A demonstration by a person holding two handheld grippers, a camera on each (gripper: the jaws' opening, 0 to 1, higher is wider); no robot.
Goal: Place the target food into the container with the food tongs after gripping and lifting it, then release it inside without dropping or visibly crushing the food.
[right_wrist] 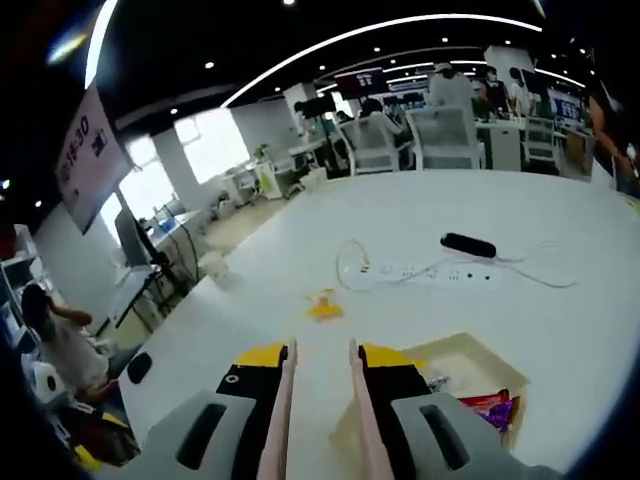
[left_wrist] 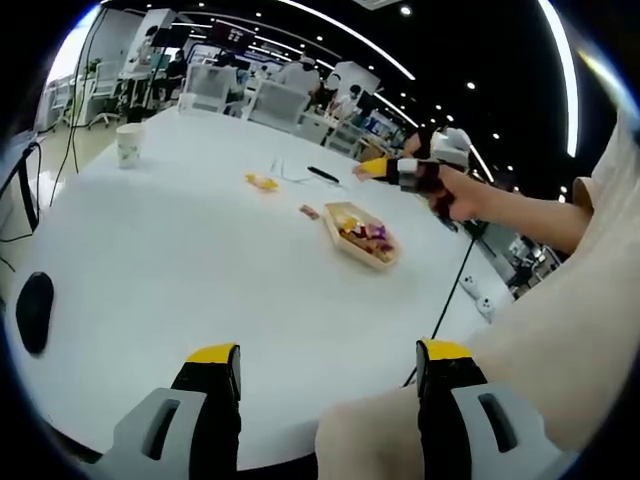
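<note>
My right hand-held gripper [right_wrist: 318, 385] grasps the tongs [right_wrist: 320, 420], hovering just over the container [right_wrist: 470, 365] at 4 o'clock. The yellow food [right_wrist: 323, 306] lies beyond at 12 o'clock on the counter [right_wrist: 520, 230]. My left hand-held gripper [left_wrist: 328, 372] is released, farther off.

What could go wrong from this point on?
The tongs in the right gripper look empty, so the yellow food still needs picking up; squeezing too hard may crush it. The container already holds wrapped snacks, so lowering the tongs there might knock them.
</note>
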